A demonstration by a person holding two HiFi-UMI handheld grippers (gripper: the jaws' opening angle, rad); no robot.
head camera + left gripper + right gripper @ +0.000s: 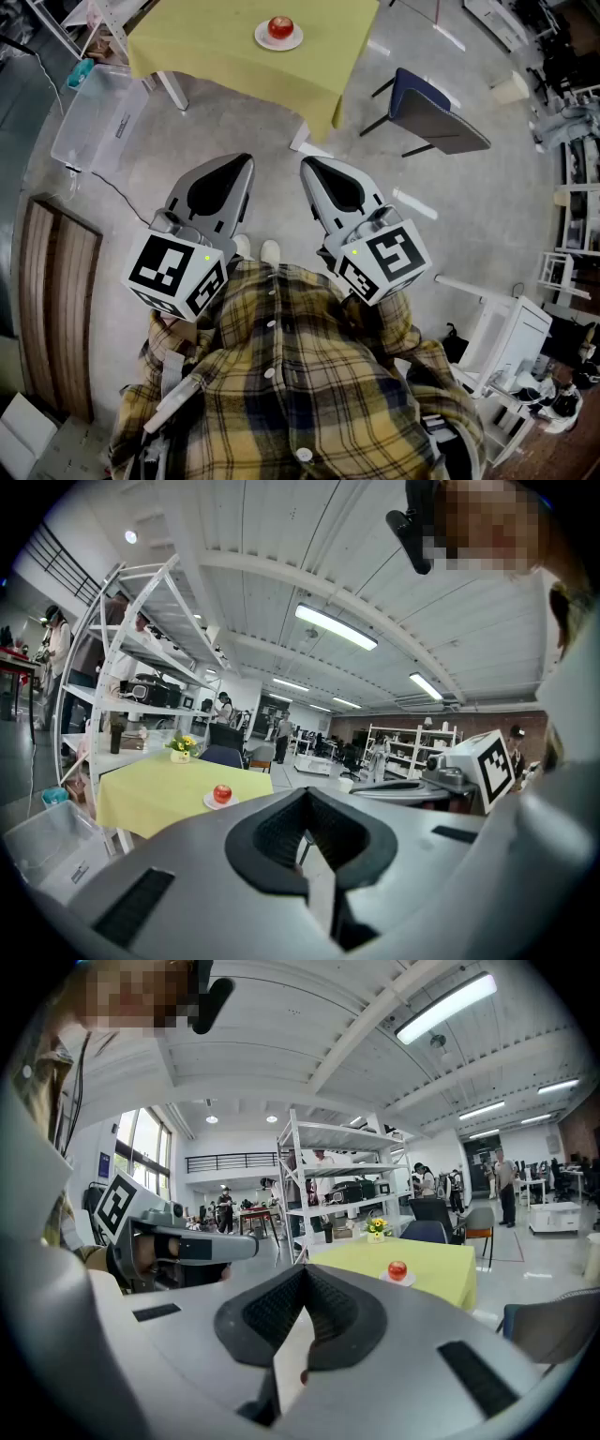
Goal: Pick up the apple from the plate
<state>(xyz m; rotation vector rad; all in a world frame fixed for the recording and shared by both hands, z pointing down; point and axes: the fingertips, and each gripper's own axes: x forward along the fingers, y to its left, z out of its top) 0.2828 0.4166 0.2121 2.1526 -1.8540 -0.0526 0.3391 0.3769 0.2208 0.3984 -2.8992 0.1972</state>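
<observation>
A red apple (280, 26) rests on a small white plate (262, 39) near the front edge of a table with a yellow cloth (216, 42), far ahead of me. Both grippers are held close to my body, well short of the table. My left gripper (246, 162) and right gripper (307, 164) point side by side toward the table, each shut with nothing in it. In the left gripper view the apple (222, 793) shows small, left of the closed tips (305, 792). In the right gripper view the apple (397, 1269) lies right of the closed tips (304, 1269).
A blue chair (436, 117) stands on the floor right of the table, a clear plastic bin (94, 117) to its left. A small flower pot (180, 750) sits at the table's far side. A white shelf rack (122, 667) stands behind; people move in the background.
</observation>
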